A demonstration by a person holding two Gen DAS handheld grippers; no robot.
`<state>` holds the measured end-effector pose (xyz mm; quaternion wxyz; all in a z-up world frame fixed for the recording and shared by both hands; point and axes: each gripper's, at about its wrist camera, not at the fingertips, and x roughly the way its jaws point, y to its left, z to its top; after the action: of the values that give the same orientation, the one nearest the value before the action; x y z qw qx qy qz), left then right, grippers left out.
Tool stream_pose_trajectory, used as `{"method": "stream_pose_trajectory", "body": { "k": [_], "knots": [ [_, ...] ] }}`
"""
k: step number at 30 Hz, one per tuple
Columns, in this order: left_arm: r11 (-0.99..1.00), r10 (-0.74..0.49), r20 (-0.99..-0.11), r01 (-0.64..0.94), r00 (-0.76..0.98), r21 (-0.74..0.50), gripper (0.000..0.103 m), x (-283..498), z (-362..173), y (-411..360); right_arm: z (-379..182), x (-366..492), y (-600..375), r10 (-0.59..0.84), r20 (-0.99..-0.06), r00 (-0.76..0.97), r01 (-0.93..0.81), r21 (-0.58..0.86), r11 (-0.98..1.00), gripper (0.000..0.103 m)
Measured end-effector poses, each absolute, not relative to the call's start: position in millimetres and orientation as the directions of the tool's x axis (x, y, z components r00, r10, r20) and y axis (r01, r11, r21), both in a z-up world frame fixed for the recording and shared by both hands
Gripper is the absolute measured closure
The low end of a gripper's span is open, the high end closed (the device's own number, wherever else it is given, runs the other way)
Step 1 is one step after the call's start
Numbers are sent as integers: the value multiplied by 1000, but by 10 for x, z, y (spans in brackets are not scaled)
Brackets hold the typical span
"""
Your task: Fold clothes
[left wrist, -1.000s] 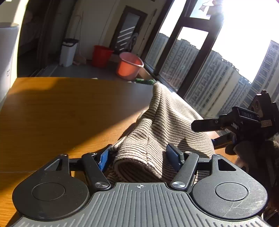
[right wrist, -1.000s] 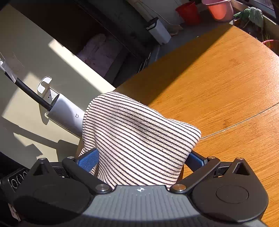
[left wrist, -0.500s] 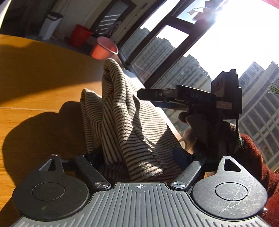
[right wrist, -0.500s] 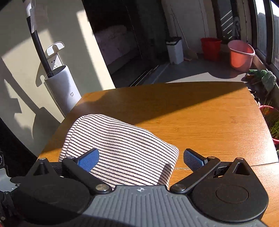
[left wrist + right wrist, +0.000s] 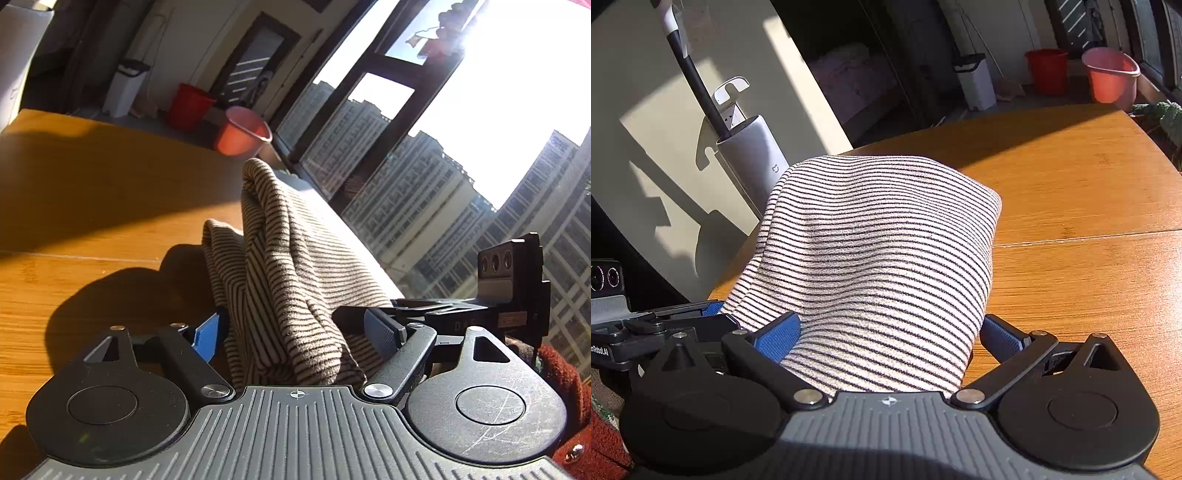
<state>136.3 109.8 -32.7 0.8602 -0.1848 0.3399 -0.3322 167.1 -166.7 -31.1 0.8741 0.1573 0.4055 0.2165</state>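
Striped cloth (image 5: pixel 280 280) sits bunched on the wooden worktop (image 5: pixel 92 206), rising between both sets of jaws. Left gripper (image 5: pixel 295 334) jaws closing, pads not yet pressing; right gripper (image 5: pixel 886 338) spread wide, cloth loose between.

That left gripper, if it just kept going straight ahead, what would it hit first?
The striped cloth: it already bunches between the closing jaws of the left gripper. Beyond it lies the wooden table, though depth is hard to judge.

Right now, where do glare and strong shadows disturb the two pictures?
Left wrist view: the sky through the window is blown out white, and a dark shadow lies on the table. Right wrist view: no glare, striped cloth sunlit, hard shadows on the wall.
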Motion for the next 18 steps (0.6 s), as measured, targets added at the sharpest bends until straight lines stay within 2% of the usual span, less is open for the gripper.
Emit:
{"method": "stream_pose_trajectory", "body": {
  "k": [3,11,18],
  "knots": [
    [714,-696,-477,448,537,-538,30,1366,-350,1084,-352,1677,-1716,522,-631,574,-210,503,838,0],
    [670,-742,-458,503,490,-546,31,1361,-417,969,-338,1652,-1716,513,-627,586,-249,463,851,0],
    [623,-781,-430,514,453,-590,31,1301,-440,962,78,1730,-1665,341,-592,730,-288,186,939,0]
  ]
}}
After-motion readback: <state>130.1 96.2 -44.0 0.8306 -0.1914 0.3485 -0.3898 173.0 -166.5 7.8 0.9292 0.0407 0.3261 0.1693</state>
